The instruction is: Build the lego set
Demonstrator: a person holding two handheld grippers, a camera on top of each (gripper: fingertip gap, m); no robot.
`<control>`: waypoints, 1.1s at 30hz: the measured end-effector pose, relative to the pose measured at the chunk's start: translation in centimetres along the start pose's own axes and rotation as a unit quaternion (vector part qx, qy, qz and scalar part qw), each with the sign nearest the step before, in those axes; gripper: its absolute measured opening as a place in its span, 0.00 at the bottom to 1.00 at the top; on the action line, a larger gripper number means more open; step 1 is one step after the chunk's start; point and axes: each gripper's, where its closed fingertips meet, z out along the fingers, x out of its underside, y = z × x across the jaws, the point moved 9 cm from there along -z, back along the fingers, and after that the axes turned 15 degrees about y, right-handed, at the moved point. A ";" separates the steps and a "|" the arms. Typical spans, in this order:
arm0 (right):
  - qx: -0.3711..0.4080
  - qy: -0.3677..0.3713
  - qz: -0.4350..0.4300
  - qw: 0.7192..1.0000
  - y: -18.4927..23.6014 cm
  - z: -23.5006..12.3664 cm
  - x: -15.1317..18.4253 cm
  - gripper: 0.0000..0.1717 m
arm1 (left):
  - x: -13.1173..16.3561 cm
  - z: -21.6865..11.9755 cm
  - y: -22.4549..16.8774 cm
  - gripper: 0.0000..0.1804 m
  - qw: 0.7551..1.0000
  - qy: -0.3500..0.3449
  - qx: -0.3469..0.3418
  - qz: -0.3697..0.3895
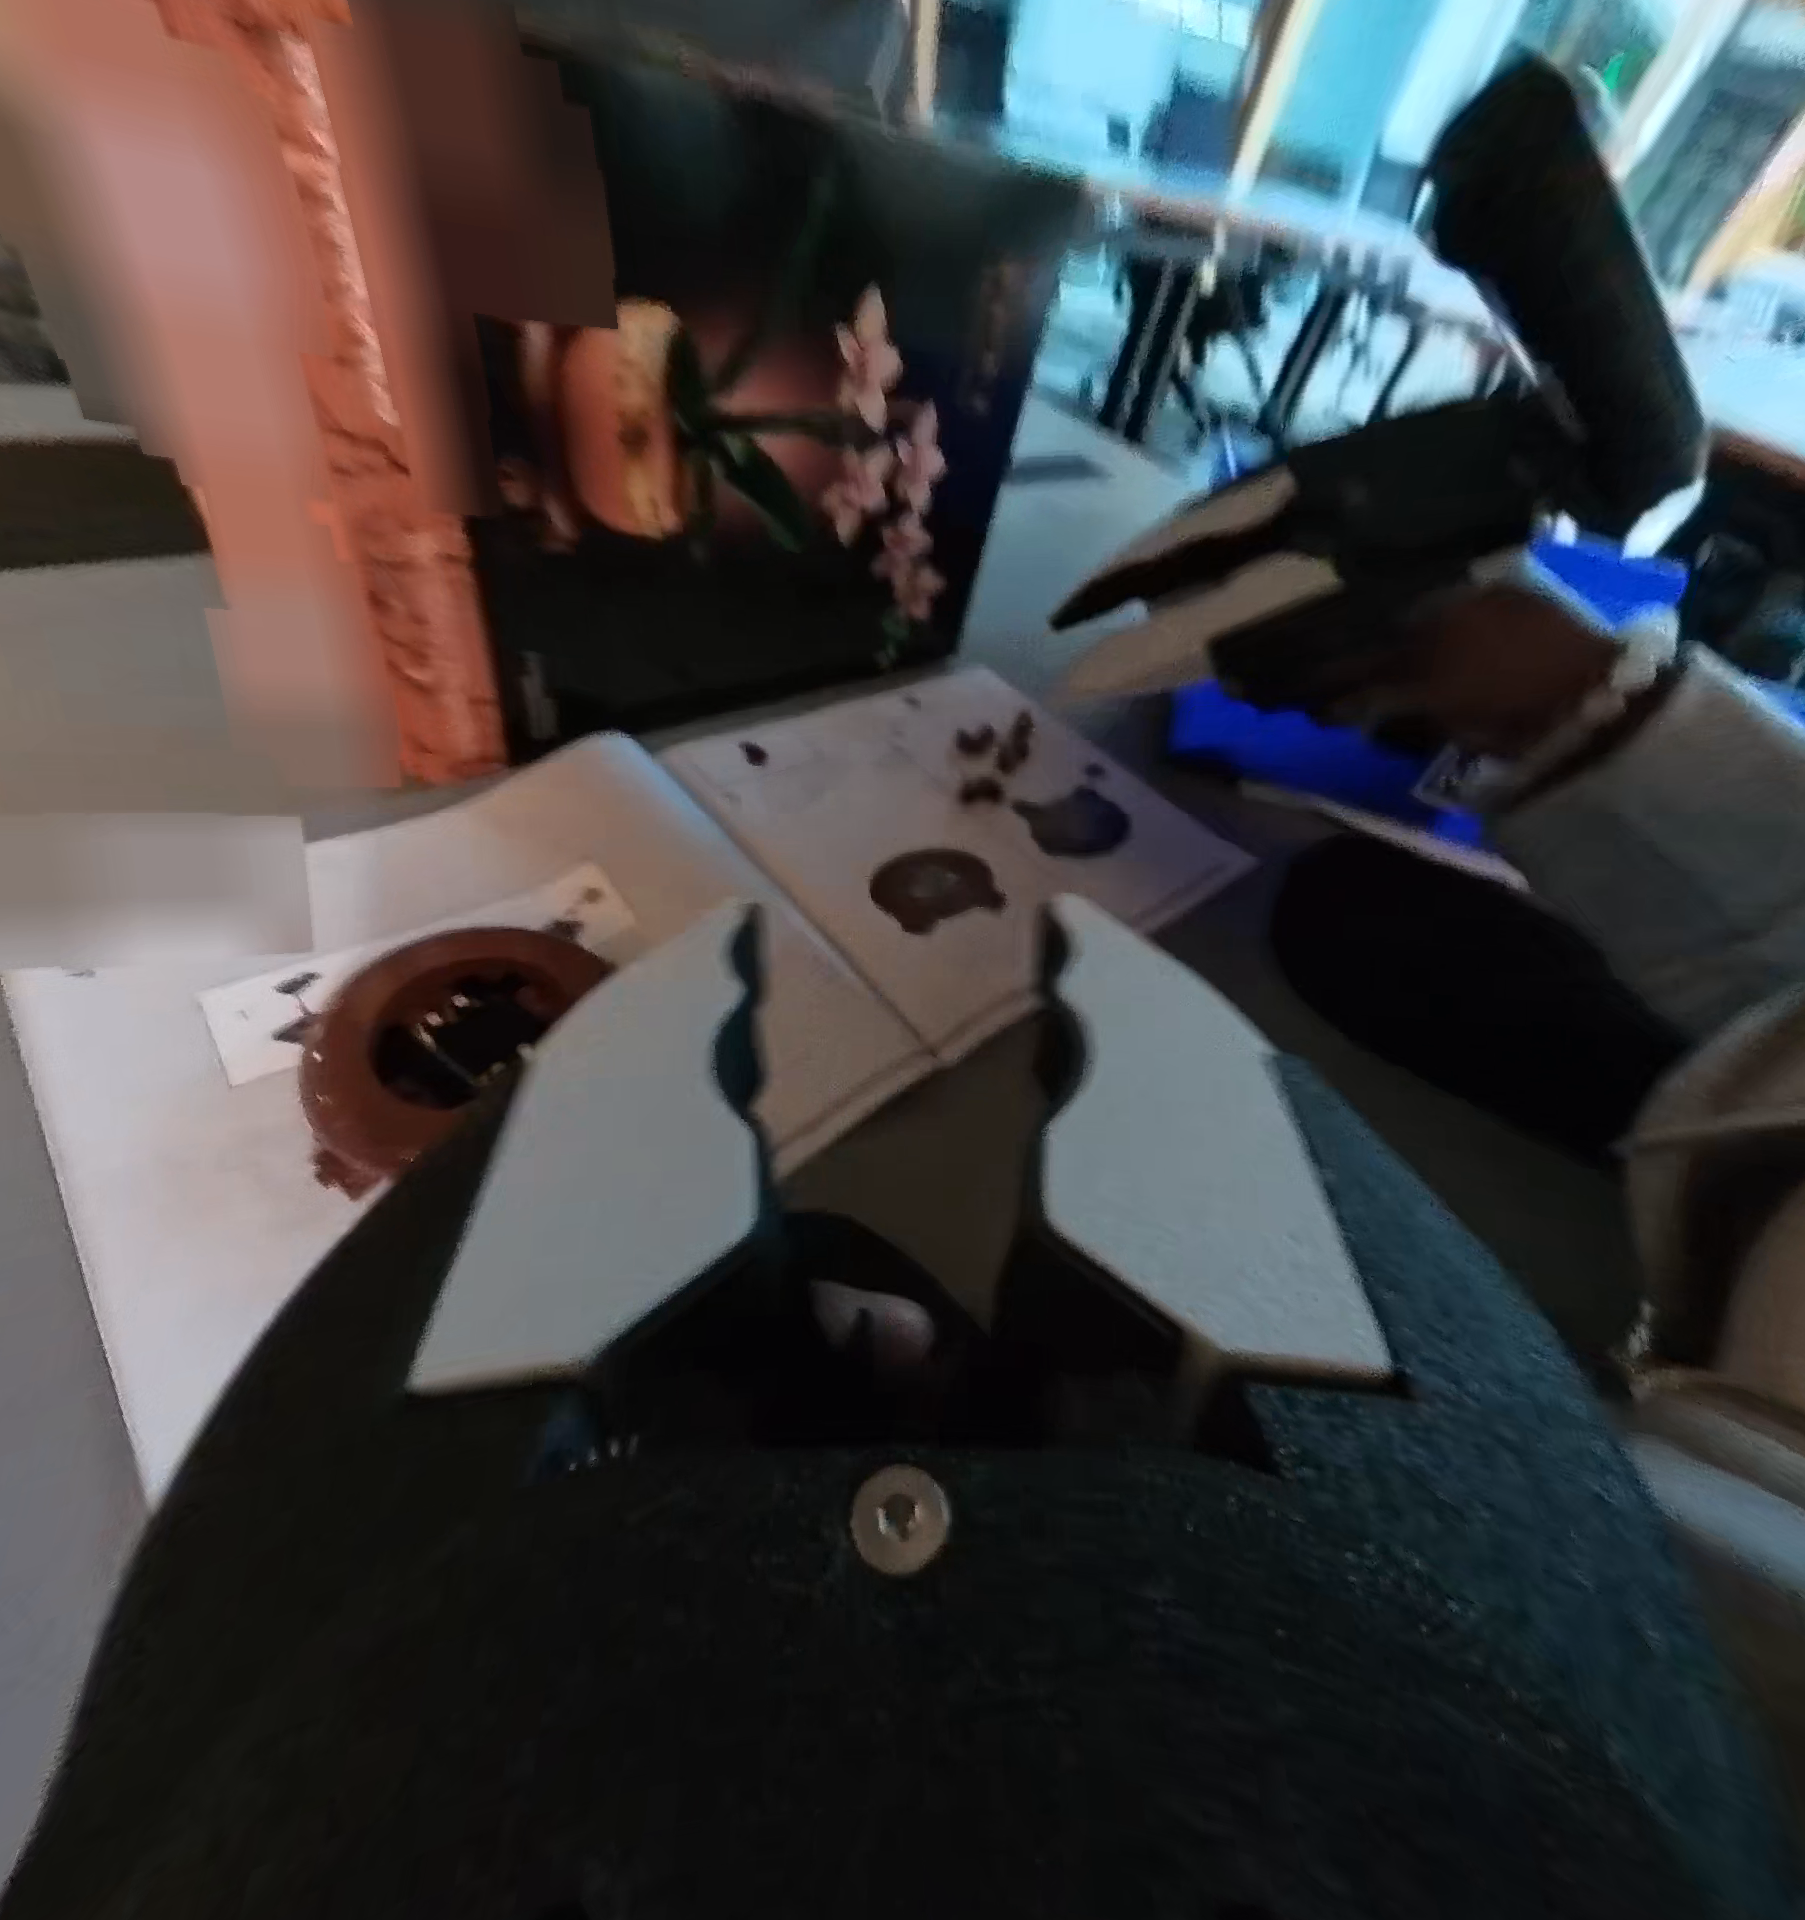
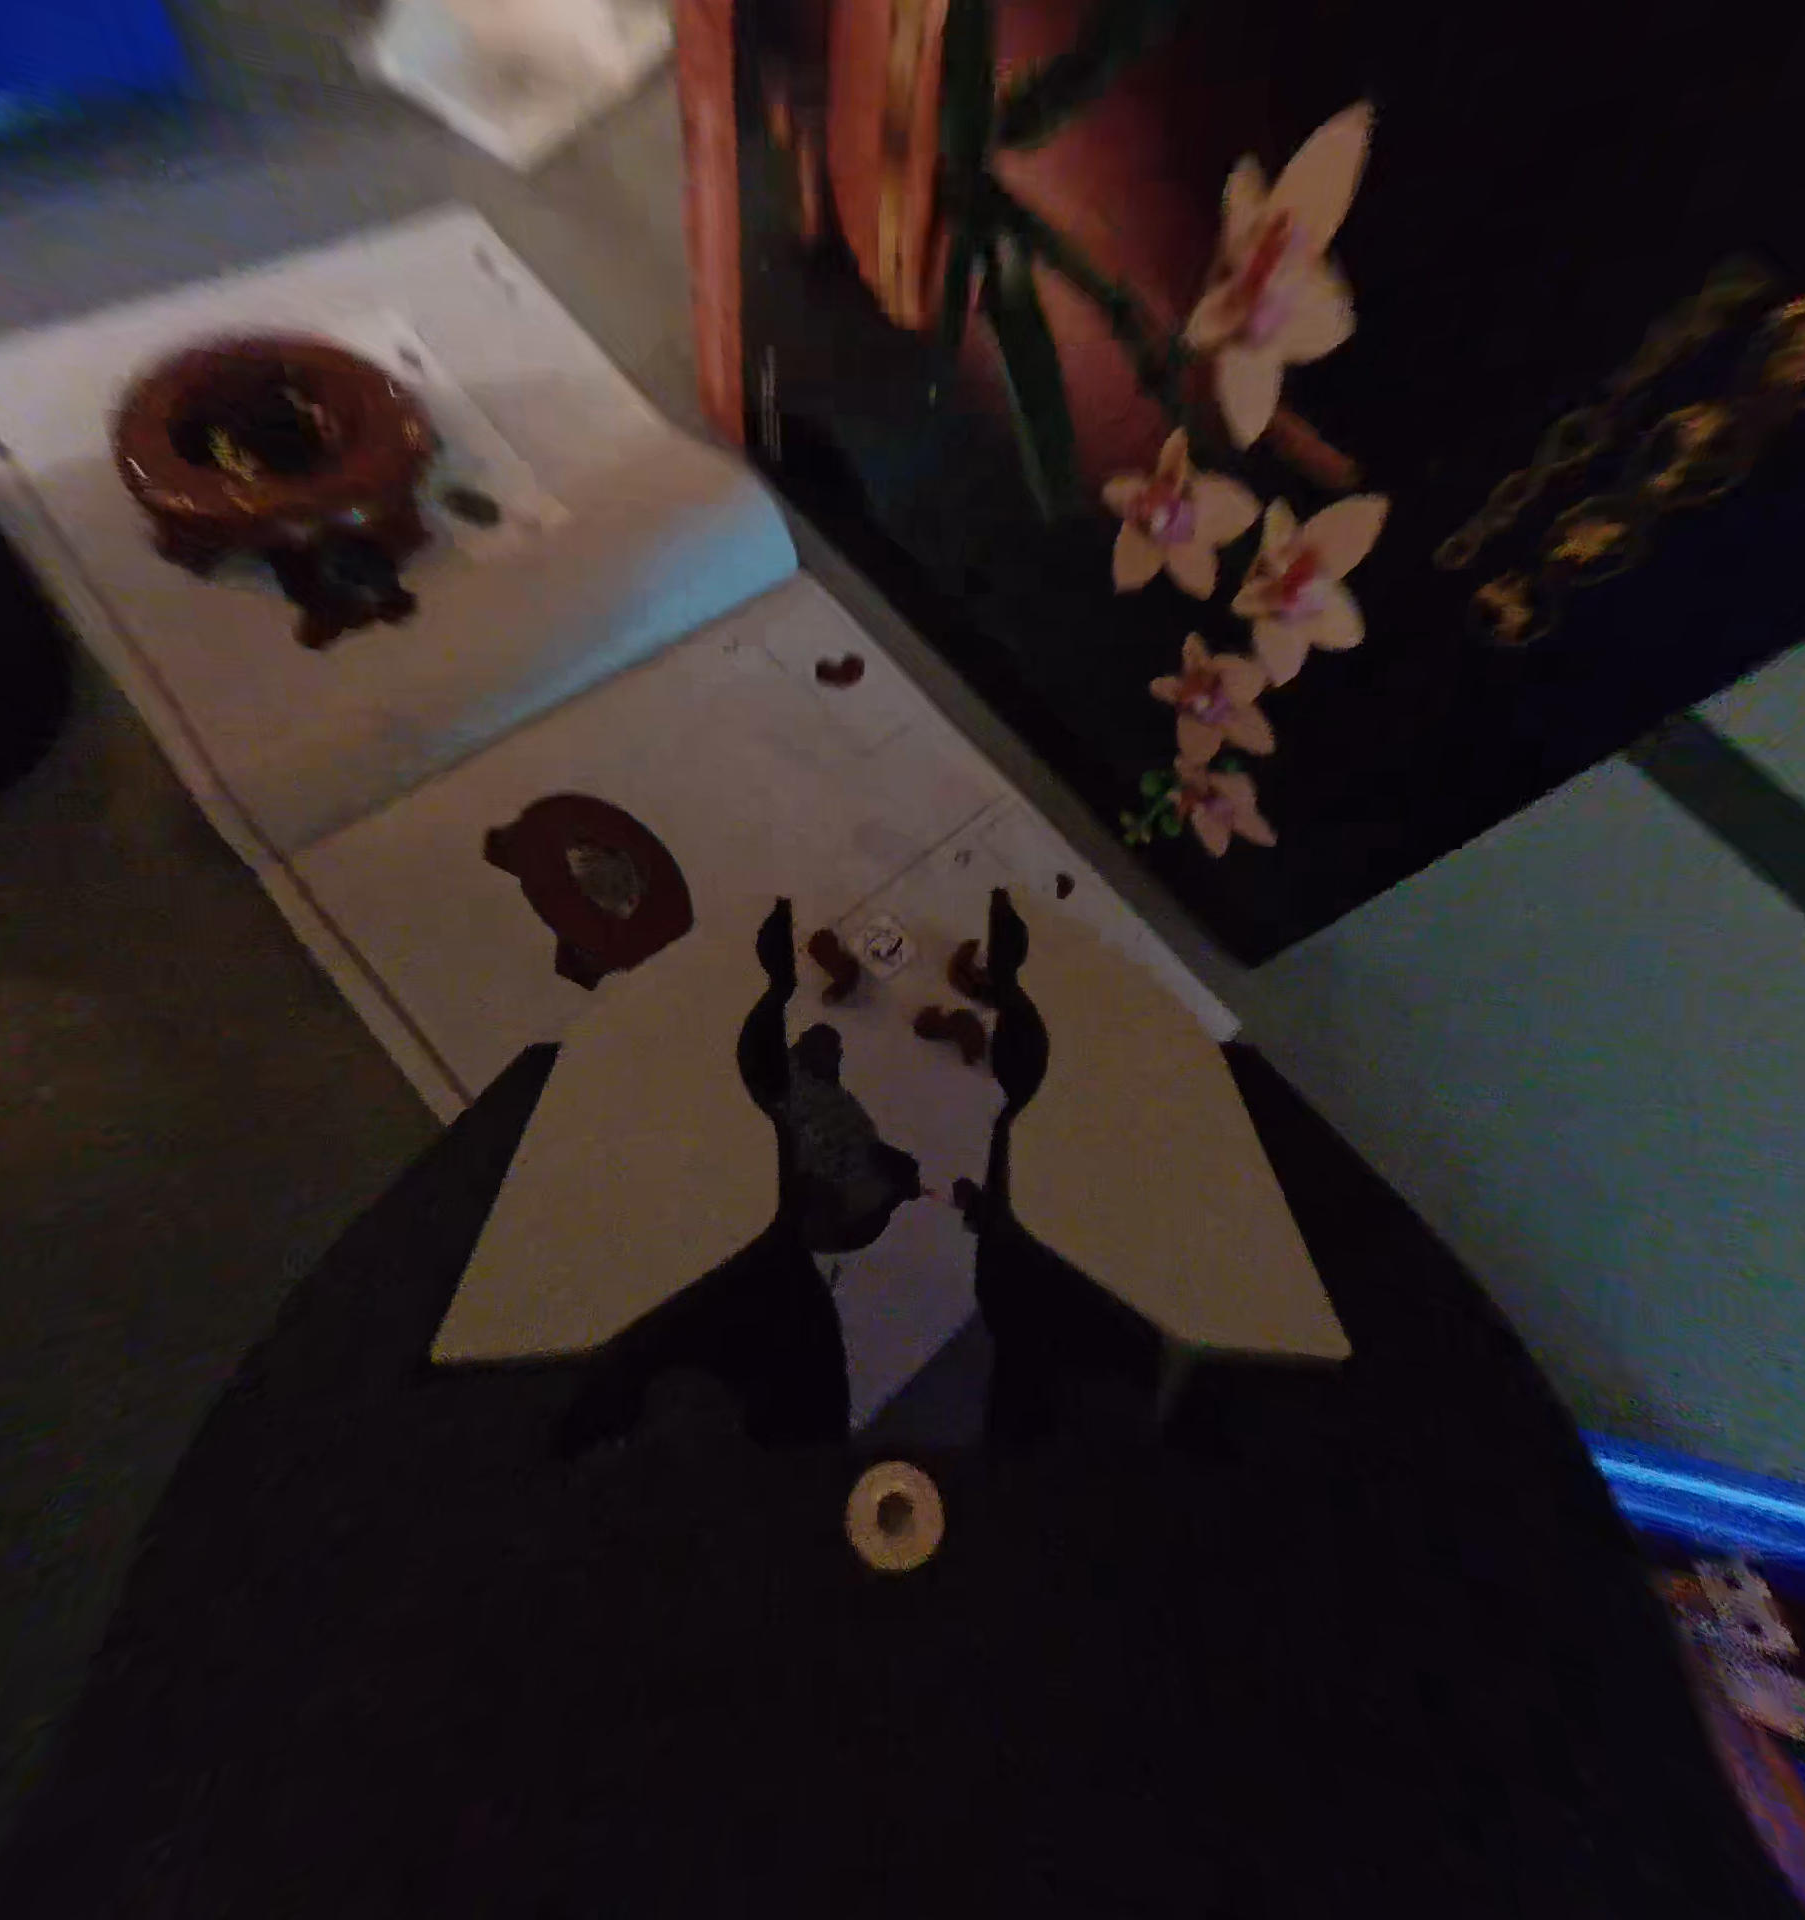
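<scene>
**Both tools open and bare above an open booklet**

Left tool (image 1: 903, 997): the two fingers stand well apart with nothing between them. Through the gap shows the centre fold of an open white booklet (image 1: 836, 831) lying on the grey table (image 1: 36, 1195). The tool hangs over the booklet's near edge, touching nothing that can be seen.

At 9 o'clock from the left tool, a brown ring-shaped piece (image 1: 430, 1013) with a dark toothed hollow sits on the booklet's left page, just beside the left finger (image 1: 607, 1122).

Right tool (image 2: 890, 997): fingers parted, less widely than the left tool's. Nothing is gripped. Small brown bits (image 2: 945, 1023) lie on the page between and just beyond the fingertips; whether these are loose pieces or printed figures I cannot tell. The right finger (image 2: 1012, 997) overlaps one bit in view; contact cannot be judged. At 10 o'clock from this tool, a brown half-ring figure (image 2: 591, 888) is on the same page.

In the left wrist view the right tool (image 1: 1106, 644) shows at 2 o'clock, held in a person's hand (image 1: 1480, 665), above the booklet's far right corner.

A dark box (image 2: 1293, 520) printed with pale orchid flowers stands upright at 12 o'clock, just behind the booklet.

Writing: fine print on the box edge and marks on the pages are too blurred to read.
</scene>
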 end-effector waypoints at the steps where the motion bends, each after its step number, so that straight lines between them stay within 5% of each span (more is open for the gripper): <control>1: -0.004 -0.033 0.002 0.999 -0.5 -0.6 0.3 0.22 | -0.1 -0.1 0.2 0.37 1.000 -0.016 -0.002 -0.005; 4: -0.020 -0.132 0.017 0.991 -2.3 -2.5 1.2 0.23 | -0.4 -0.3 0.6 0.54 0.999 -0.025 -0.012 -0.026; 6: -0.027 -0.194 0.015 0.980 -3.4 -3.6 1.7 0.23 | -0.5 -0.6 0.8 0.52 0.999 -0.028 -0.023 -0.023; 8: -0.040 -0.258 0.013 0.965 -4.1 -4.7 2.0 0.17 | -0.5 -1.2 0.8 0.37 0.998 -0.059 -0.036 -0.011; 10: -0.069 -0.347 0.010 0.935 -4.1 -6.2 2.0 0.00 | -0.6 -2.0 0.7 0.11 0.992 -0.112 -0.052 -0.001; 11: -0.087 -0.399 0.021 0.913 -4.0 -7.0 1.9 0.00 | -0.6 -2.4 0.7 0.00 0.988 -0.136 -0.069 -0.001; 15: -0.161 -0.500 0.103 0.845 -2.6 -8.8 2.4 0.01 | -0.2 -2.9 0.9 0.00 0.979 -0.138 -0.152 0.002; 16: -0.168 -0.490 0.112 0.848 -1.9 -8.6 2.7 0.05 | -0.1 -2.9 0.9 0.00 0.979 -0.127 -0.162 0.004; 21: -0.129 -0.336 0.091 0.929 1.3 -6.0 3.4 0.73 | 0.7 -1.5 1.0 0.28 0.989 -0.053 -0.139 -0.024; 23: -0.111 -0.318 0.079 0.938 2.0 -5.0 3.8 0.79 | 1.7 -0.9 1.4 0.28 0.988 -0.035 -0.144 -0.031; 25: -0.095 -0.360 0.096 0.923 2.1 -4.6 4.4 0.75 | 2.5 -0.5 1.5 0.18 0.988 -0.037 -0.147 -0.034; 27: -0.093 -0.403 0.112 0.903 2.1 -4.3 5.1 0.58 | 2.4 -0.7 1.4 0.07 0.987 -0.047 -0.150 -0.024; 33: -0.131 -0.433 0.049 0.890 2.6 -4.4 5.7 0.06 | 2.7 -0.4 1.1 0.04 0.989 -0.045 -0.143 -0.006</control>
